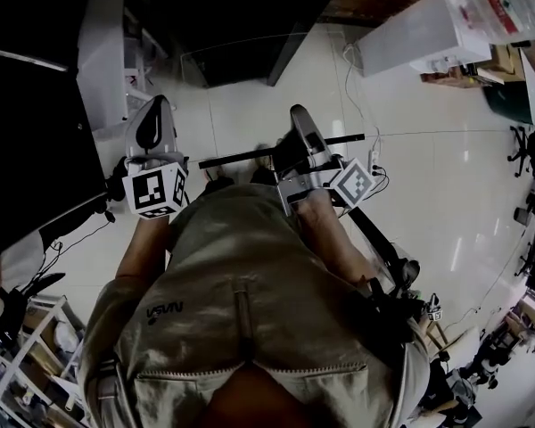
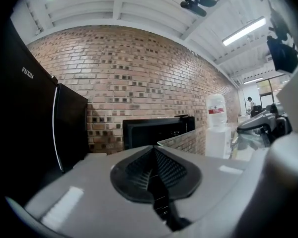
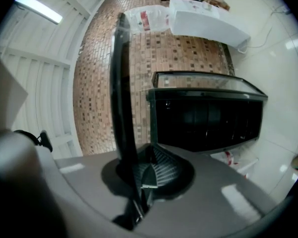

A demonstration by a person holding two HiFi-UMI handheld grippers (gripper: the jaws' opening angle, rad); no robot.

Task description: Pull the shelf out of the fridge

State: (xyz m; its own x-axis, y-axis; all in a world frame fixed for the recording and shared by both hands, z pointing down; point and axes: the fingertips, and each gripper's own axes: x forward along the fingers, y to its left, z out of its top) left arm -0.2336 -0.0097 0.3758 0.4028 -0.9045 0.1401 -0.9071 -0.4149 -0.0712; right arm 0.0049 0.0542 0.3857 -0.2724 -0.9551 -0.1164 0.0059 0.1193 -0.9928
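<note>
Over the floor, right tool clamped on the dark shelf, left tool closed, empty.

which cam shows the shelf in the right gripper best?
Right gripper view: the shelf edge runs straight through the right gripper, shut on it. Head view shows its dark bar from above; left gripper view shows no clear shelf.

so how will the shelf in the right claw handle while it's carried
Probably stiff: the shelf looks straight though held only by the right claw. Its panel looks see-through, so likely glass, fragile and slippery. Gripped at one edge, it may tilt.
</note>
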